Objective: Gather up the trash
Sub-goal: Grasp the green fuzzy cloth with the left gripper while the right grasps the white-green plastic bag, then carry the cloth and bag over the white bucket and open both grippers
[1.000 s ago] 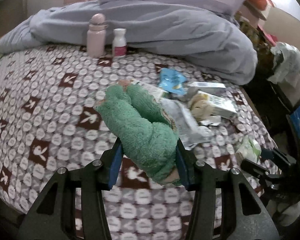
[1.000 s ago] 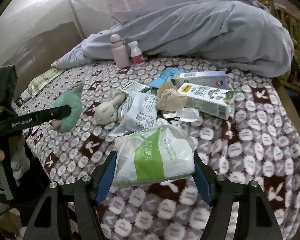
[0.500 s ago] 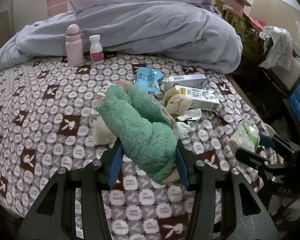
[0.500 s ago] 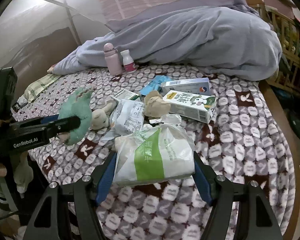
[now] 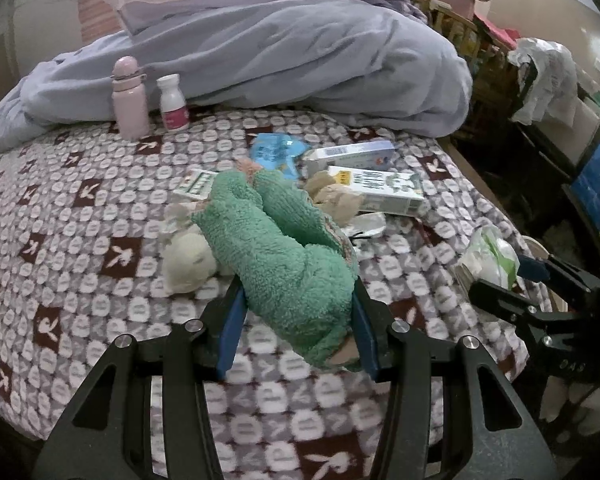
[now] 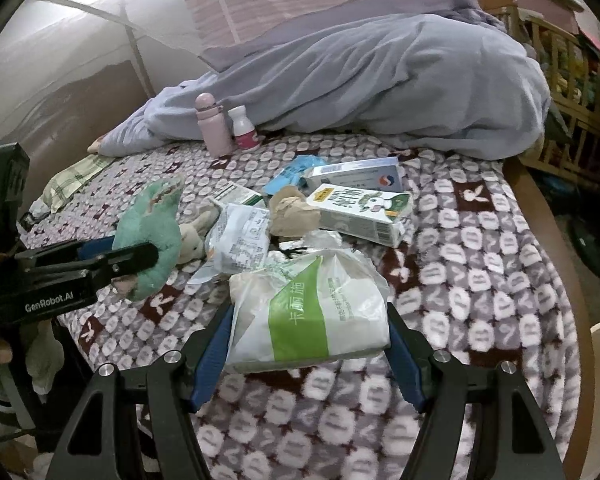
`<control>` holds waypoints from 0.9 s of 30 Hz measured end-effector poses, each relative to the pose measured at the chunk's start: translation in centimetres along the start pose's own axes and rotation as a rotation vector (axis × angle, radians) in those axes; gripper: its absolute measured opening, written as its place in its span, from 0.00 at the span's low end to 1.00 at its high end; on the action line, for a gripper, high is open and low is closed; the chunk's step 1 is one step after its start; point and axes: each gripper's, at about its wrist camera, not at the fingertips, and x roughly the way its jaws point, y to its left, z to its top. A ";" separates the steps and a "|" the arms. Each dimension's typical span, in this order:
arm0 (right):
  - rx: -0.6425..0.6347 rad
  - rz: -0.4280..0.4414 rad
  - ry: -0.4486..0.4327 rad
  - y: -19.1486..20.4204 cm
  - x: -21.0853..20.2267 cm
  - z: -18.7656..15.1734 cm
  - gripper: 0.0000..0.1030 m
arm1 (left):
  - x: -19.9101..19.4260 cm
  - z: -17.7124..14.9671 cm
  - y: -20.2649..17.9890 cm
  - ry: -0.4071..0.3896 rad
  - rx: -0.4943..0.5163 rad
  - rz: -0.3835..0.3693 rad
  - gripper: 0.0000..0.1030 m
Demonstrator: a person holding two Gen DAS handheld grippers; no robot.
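Right gripper (image 6: 310, 344) is clamping the white-and-green tissue pack (image 6: 312, 316) just above the bedspread (image 6: 480, 280), left gripper (image 5: 296, 328) is squeezing a green plush toy (image 5: 284, 256). Cartons (image 6: 360, 216), wrappers (image 6: 242, 240) and crumpled paper (image 6: 292, 212) are still lying mid-bed, so I'd say we're barely getting started.

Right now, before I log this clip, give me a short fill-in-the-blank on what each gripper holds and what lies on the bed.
1. The left gripper is shut on a fuzzy ____ sock.
2. The right gripper holds a white-and-green plastic ____.
3. The pink bottle stands ____ beside the small white bottle.

Missing words: green; bag; upright
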 end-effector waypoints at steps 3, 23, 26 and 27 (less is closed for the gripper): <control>0.017 -0.012 -0.006 -0.9 -0.4 0.0 0.67 | 0.6 0.2 -1.3 0.011 0.009 -0.035 0.45; 0.166 -0.154 -0.038 -10.8 -4.7 -2.3 0.68 | 4.9 1.9 -12.1 0.060 0.160 -0.157 0.45; 0.195 -0.178 -0.042 -12.5 -5.6 -2.8 0.68 | 5.5 2.3 -14.0 0.065 0.180 -0.173 0.45; 0.203 -0.187 -0.044 -13.1 -5.9 -3.0 0.68 | 5.6 2.4 -14.4 0.067 0.185 -0.179 0.45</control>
